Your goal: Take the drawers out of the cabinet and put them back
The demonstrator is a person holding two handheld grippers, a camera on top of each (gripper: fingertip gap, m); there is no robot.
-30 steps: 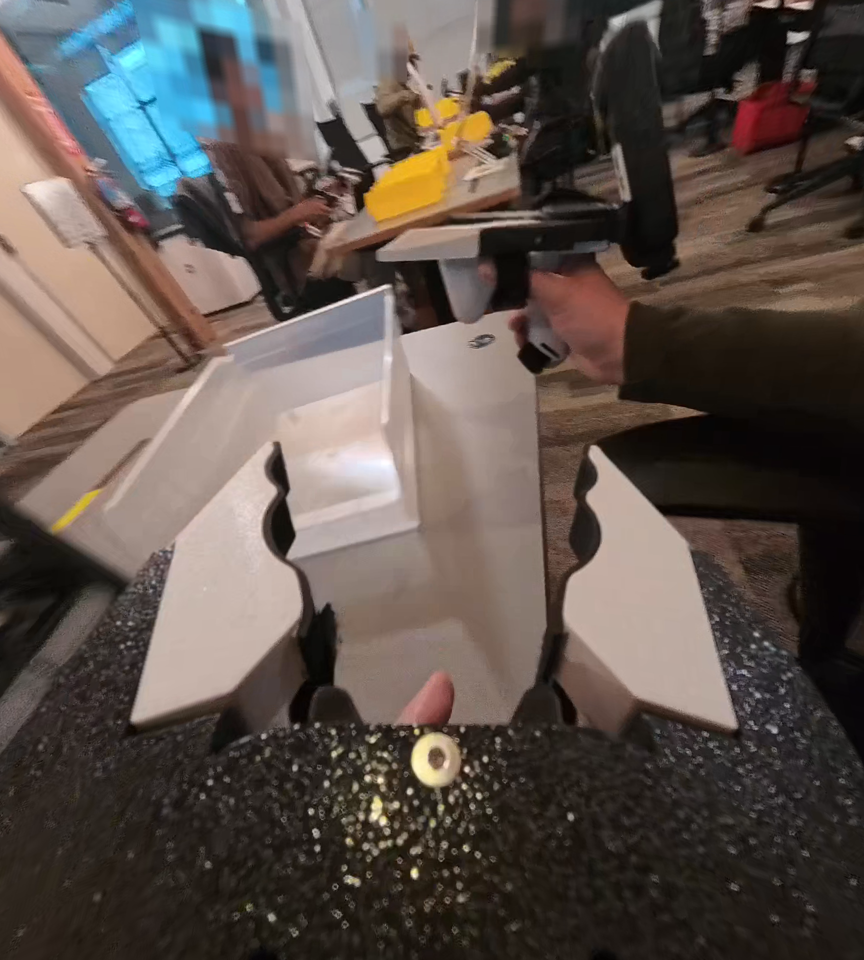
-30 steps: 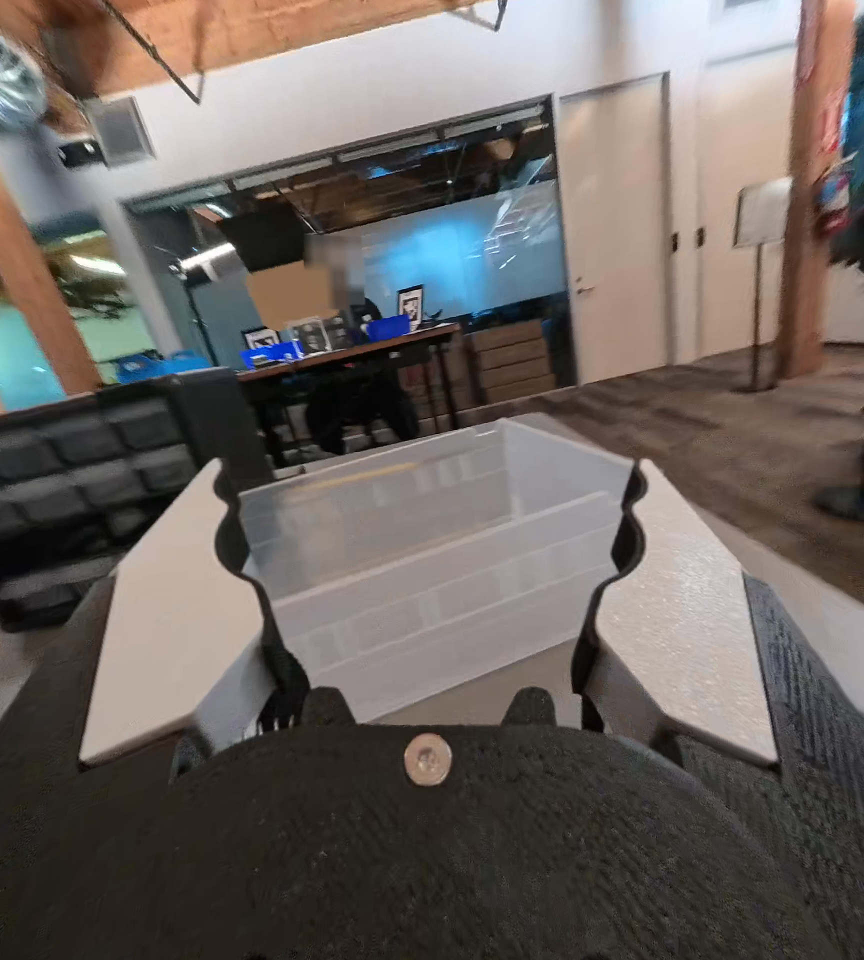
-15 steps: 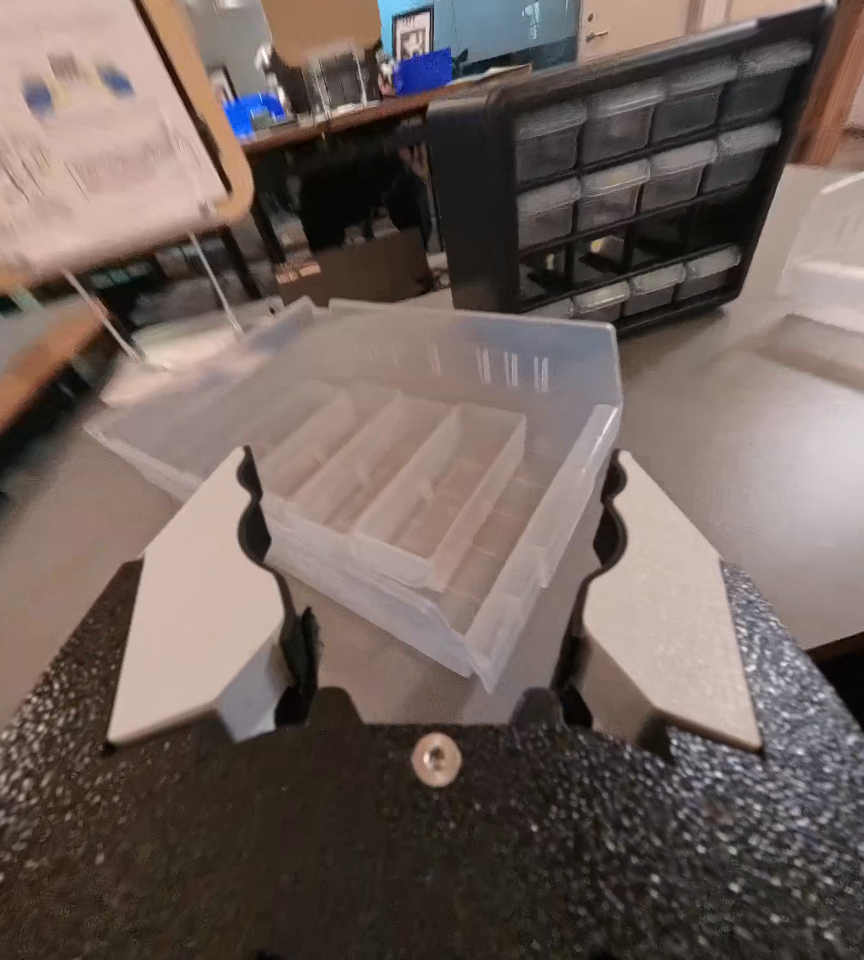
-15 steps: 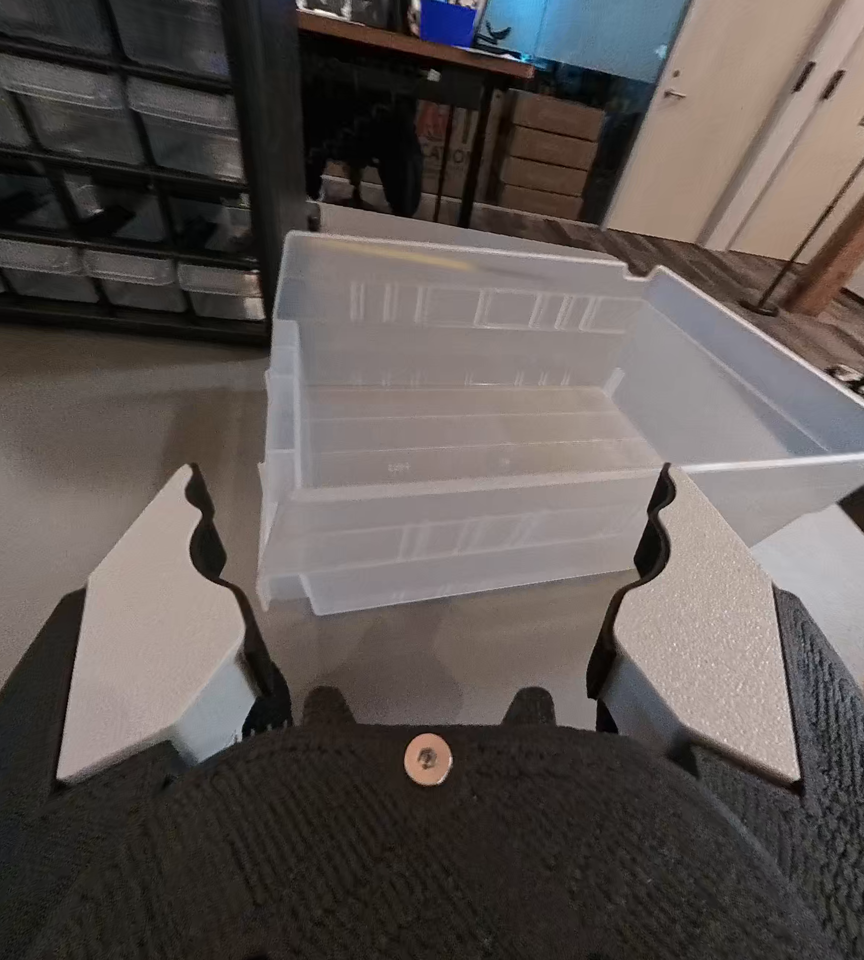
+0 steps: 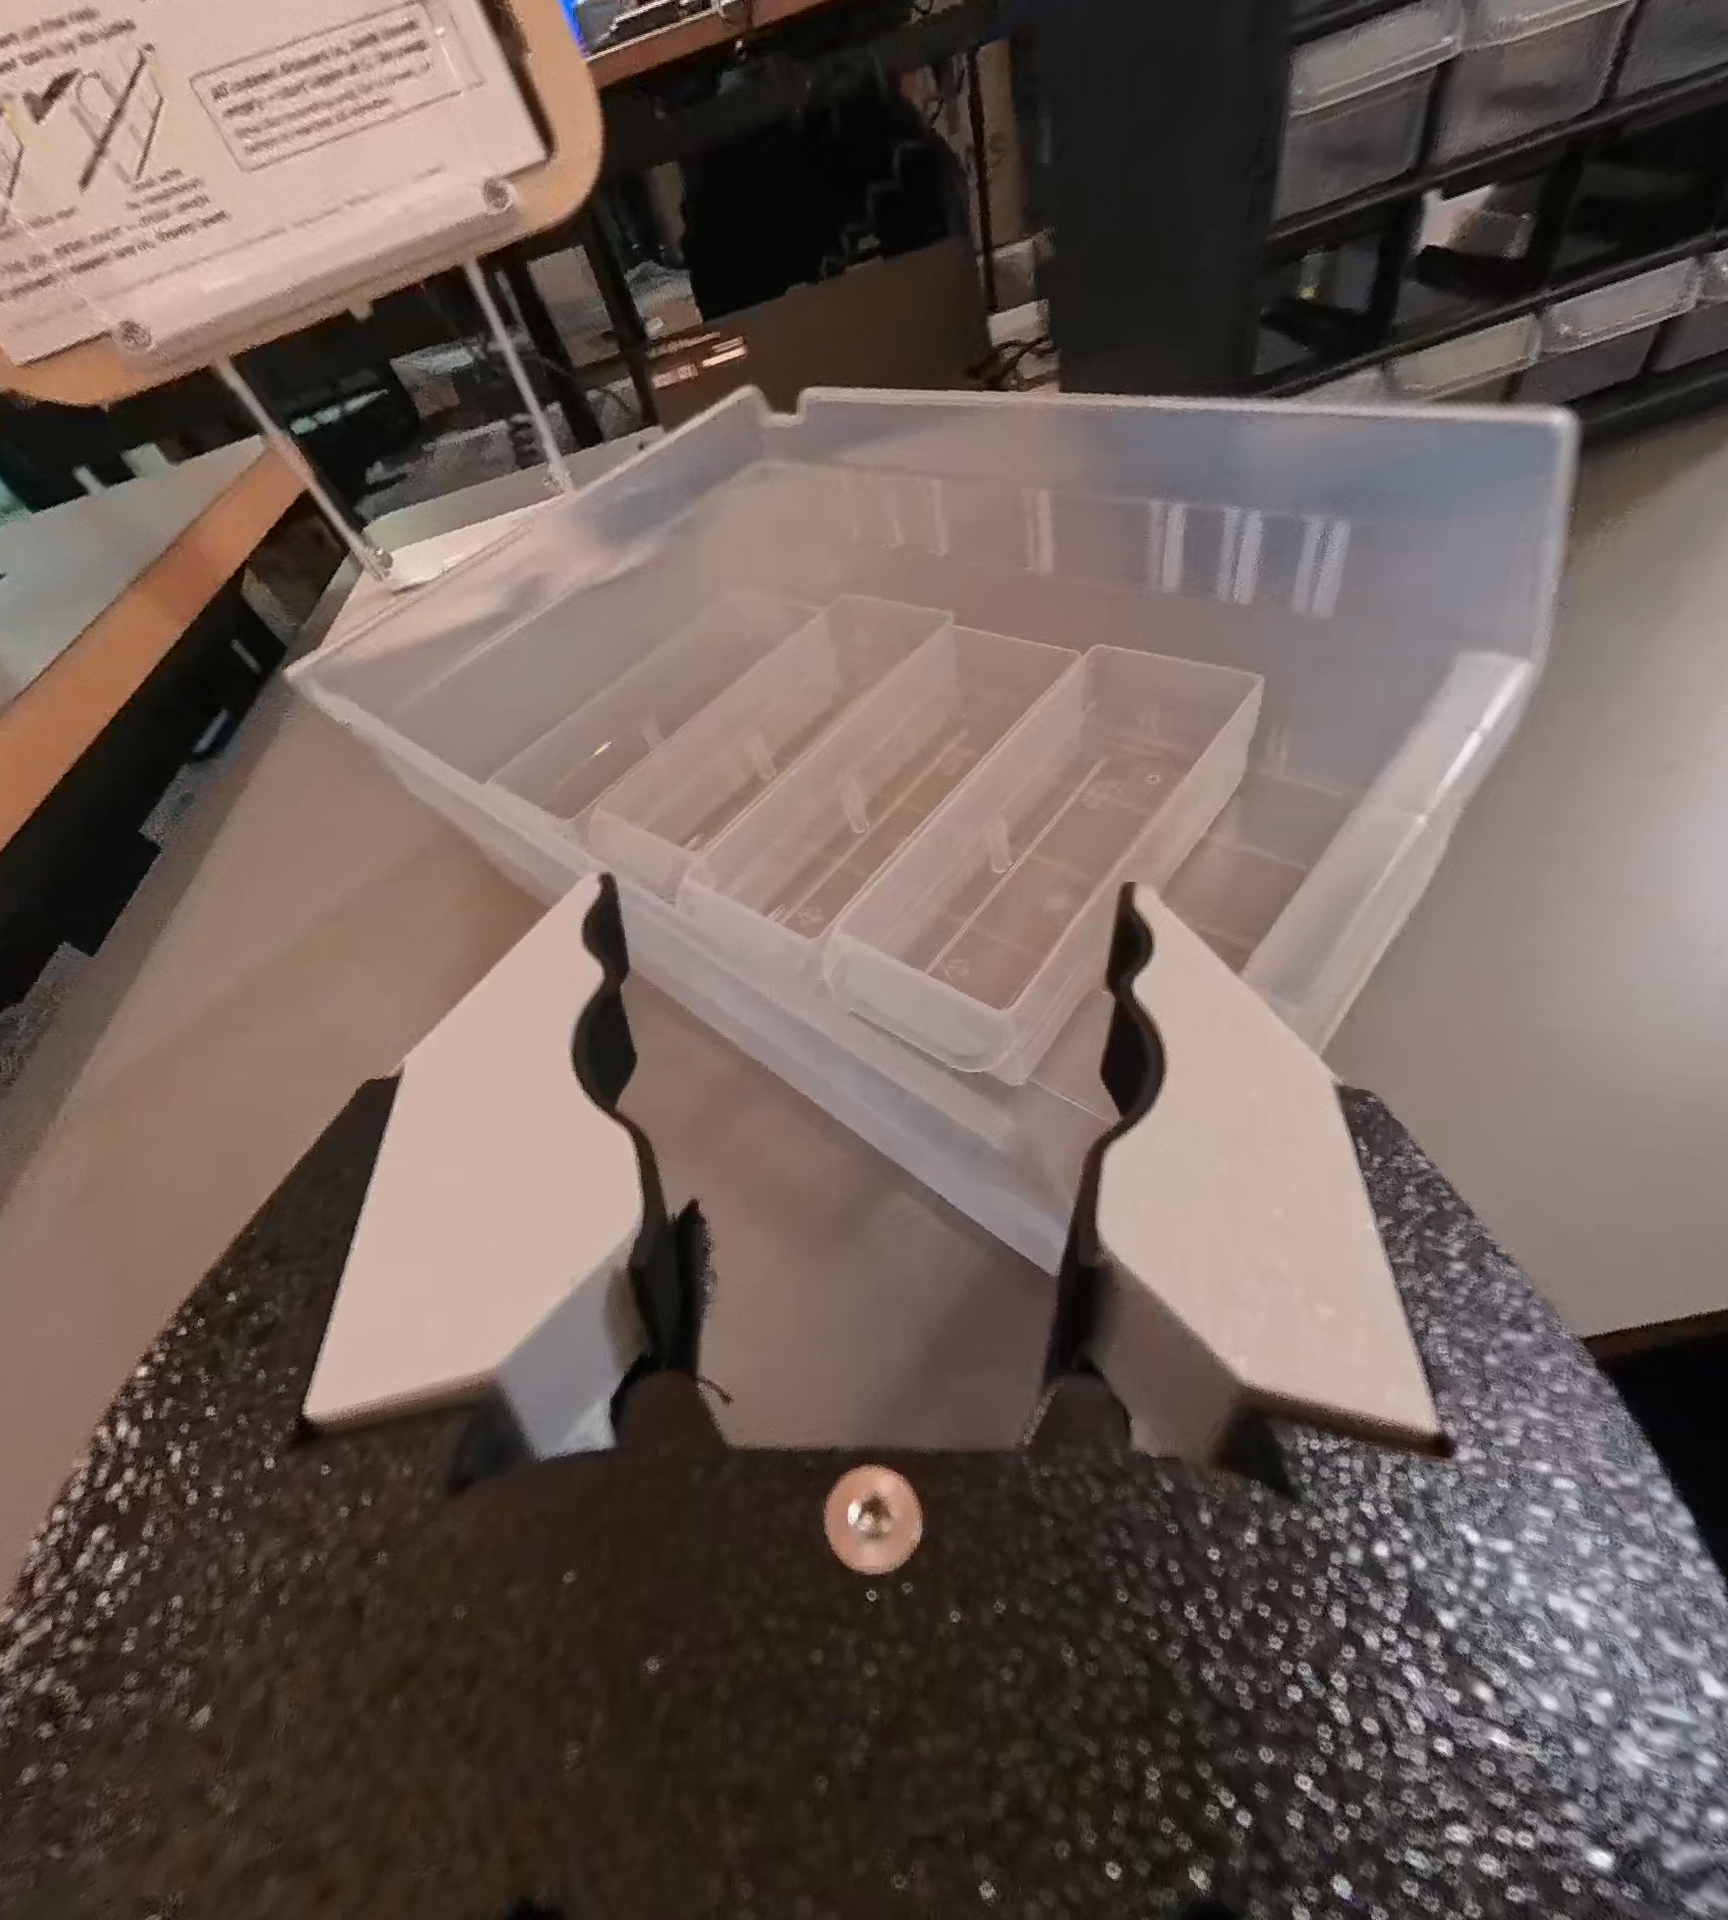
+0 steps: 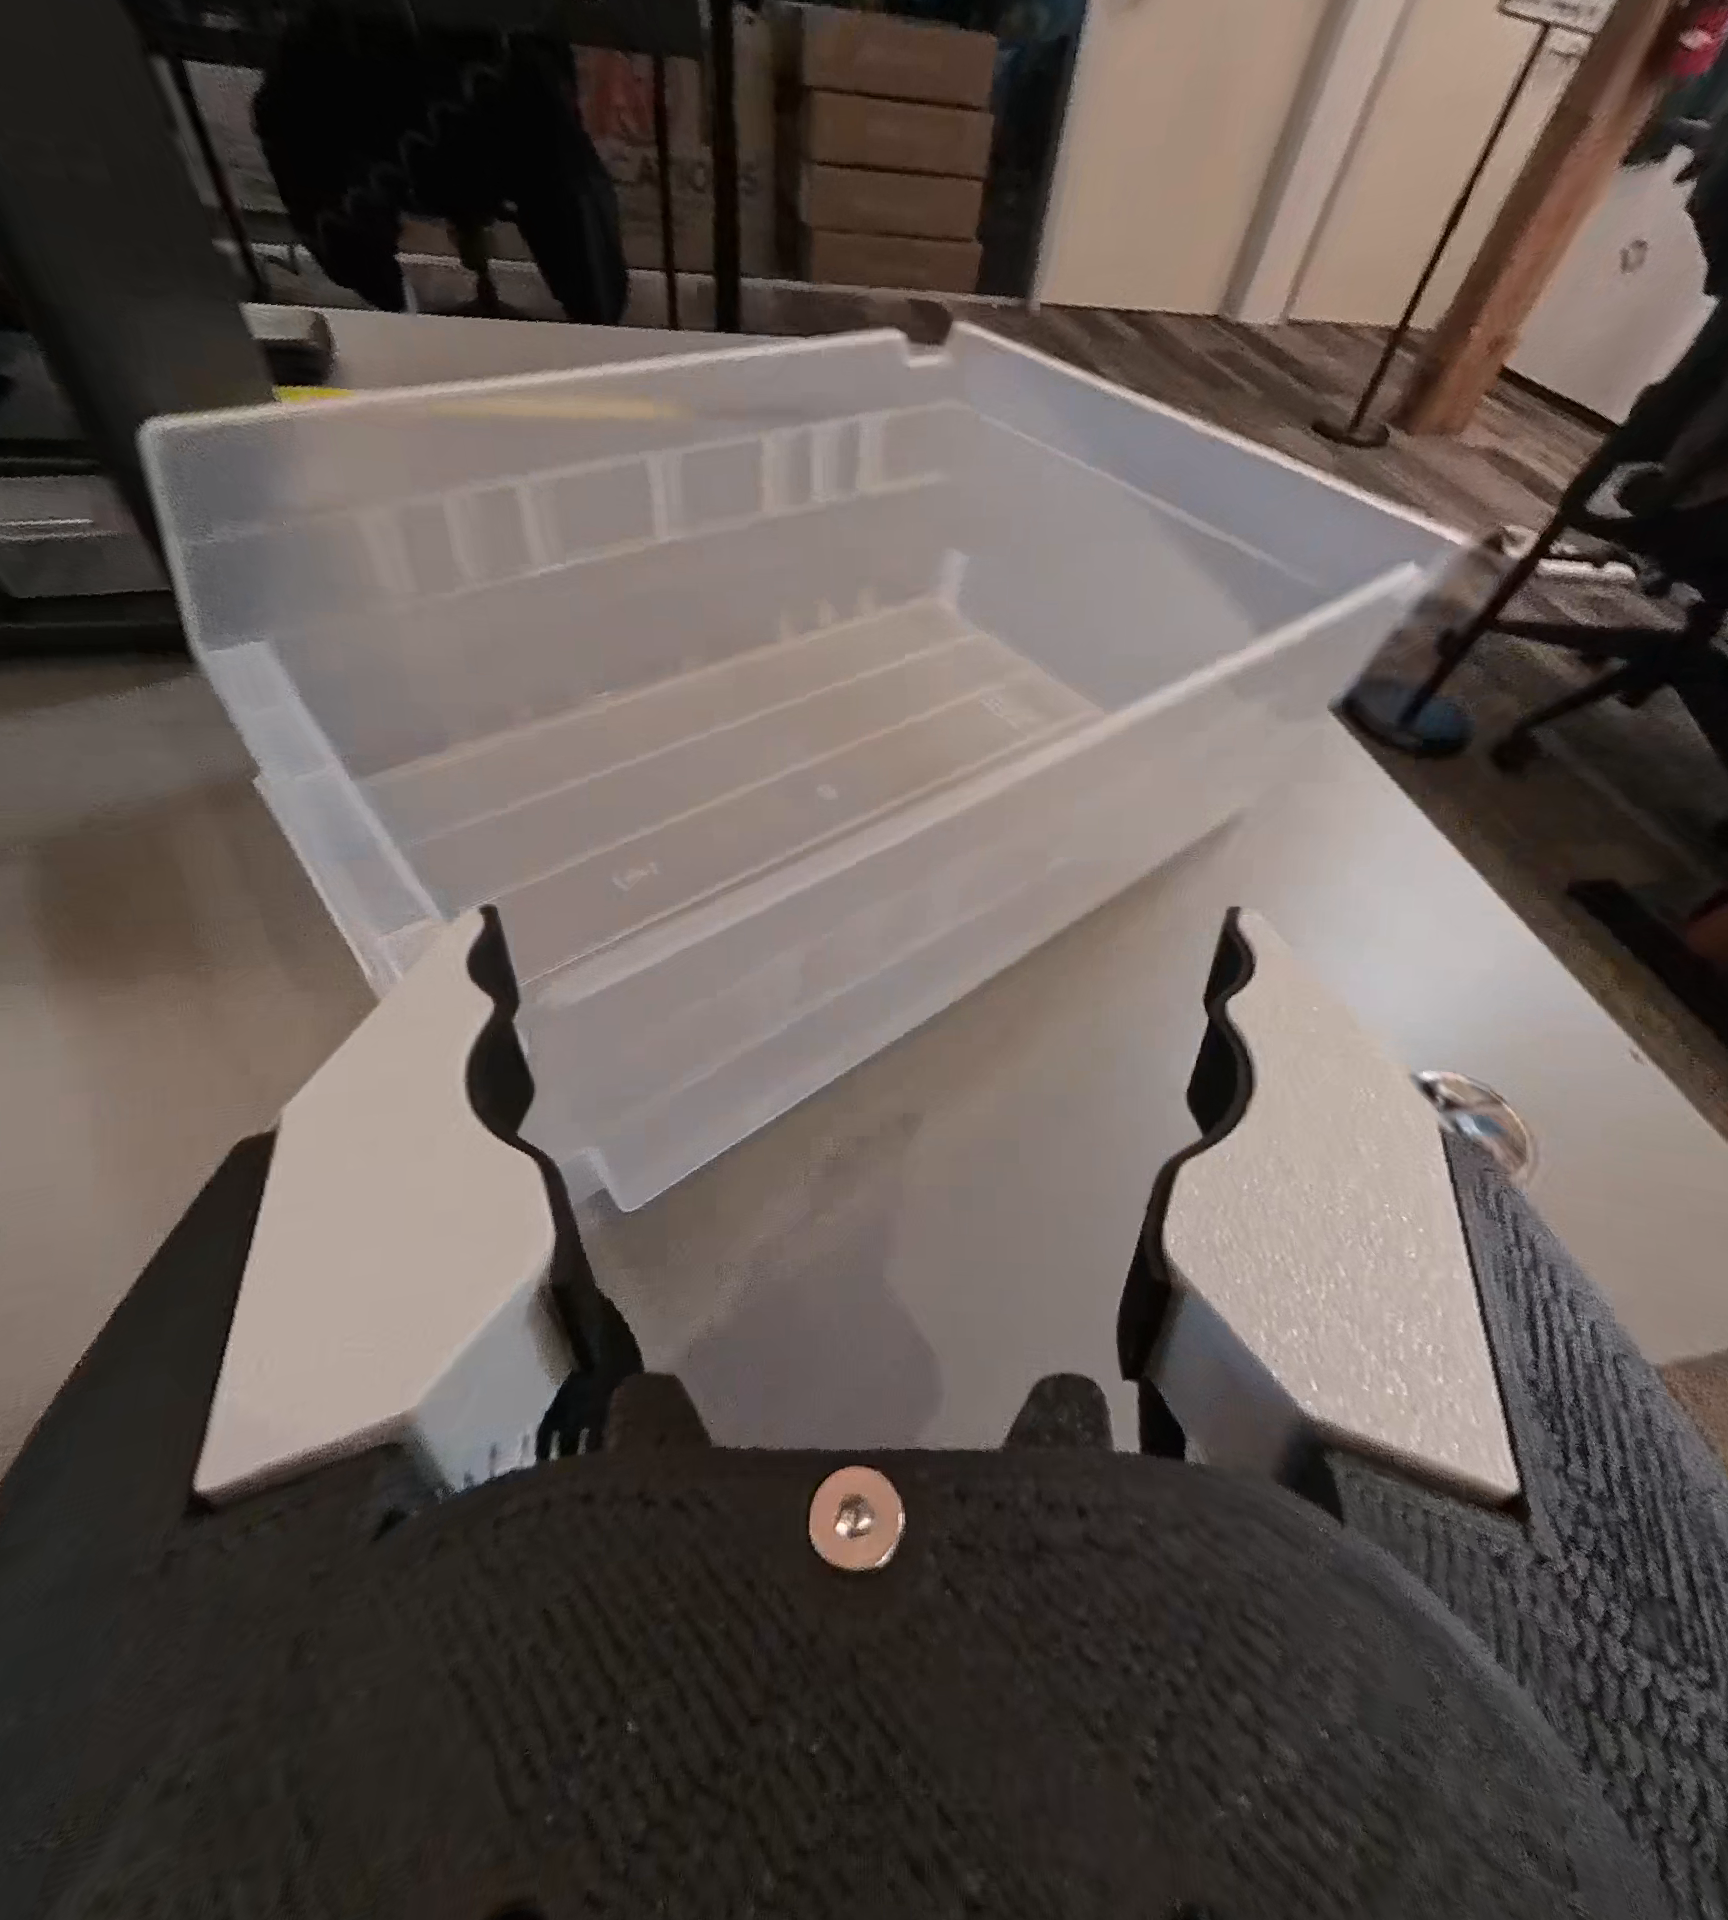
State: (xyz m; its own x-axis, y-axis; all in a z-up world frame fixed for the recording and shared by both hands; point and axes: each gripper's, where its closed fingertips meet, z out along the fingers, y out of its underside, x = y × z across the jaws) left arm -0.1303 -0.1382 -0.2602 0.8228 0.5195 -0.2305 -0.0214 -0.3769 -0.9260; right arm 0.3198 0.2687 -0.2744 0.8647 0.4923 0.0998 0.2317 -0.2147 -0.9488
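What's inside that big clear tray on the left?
Inside the large clear drawer lie four small clear drawers side by side, all apparently empty. The floor under them is only dimly visible.

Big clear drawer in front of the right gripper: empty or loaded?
Empty. The large clear drawer sits upright on the table; only its bare ribbed floor shows.

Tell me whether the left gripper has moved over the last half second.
Yes. The left gripper has closed in on the large clear drawer holding small drawers, which now looks nearer; the black cabinet sits farther right in view.
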